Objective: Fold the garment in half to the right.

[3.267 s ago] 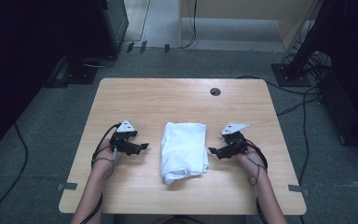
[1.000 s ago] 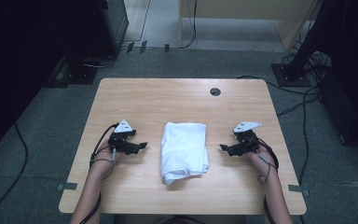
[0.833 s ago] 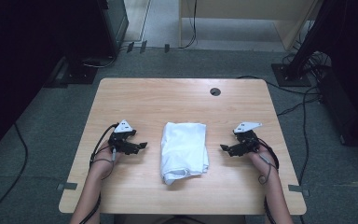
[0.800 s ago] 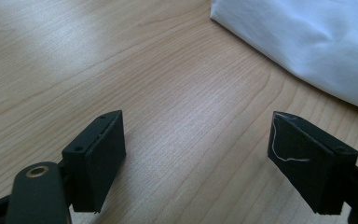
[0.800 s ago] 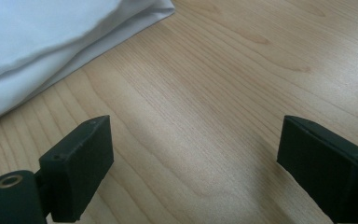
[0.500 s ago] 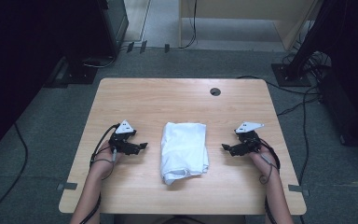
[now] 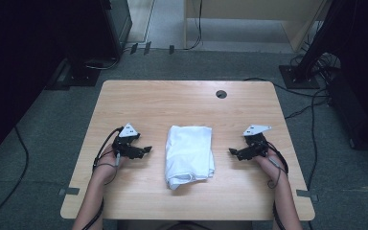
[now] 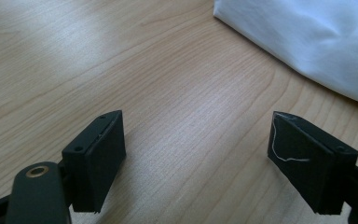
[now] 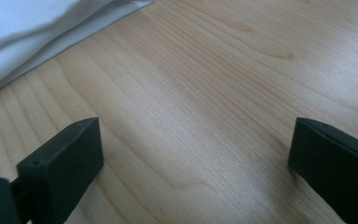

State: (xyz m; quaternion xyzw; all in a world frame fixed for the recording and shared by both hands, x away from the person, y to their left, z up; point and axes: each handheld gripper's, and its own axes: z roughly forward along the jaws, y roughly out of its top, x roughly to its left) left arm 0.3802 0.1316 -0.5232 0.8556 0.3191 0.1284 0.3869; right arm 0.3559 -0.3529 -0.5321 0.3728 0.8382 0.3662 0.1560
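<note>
Pale wooden desk (image 7: pixel 182 103) carries a folded white cloth (image 7: pixel 189 155) lying lengthwise away from the person, midway between left claw (image 7: pixel 145 150) and right claw (image 7: pixel 233 152); both gape empty, the right having just widened, seemingly equally near.

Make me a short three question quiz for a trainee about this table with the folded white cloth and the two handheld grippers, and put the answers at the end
1. True or false: the left gripper is clamped on the folded white cloth.
2. Multiple choice: where does the cloth lie on the wooden table? A) between the two grippers, B) beyond the right gripper, at the table's right edge, C) over the round cable hole.
3. In the right gripper view, what lies between the jaws?

Key:
1. False. Its jaws stand open over bare wood, apart from the cloth.
2. A.
3. Only bare tabletop; the jaws have just been opening, and the cloth sits off at the upper left of that view.
</note>
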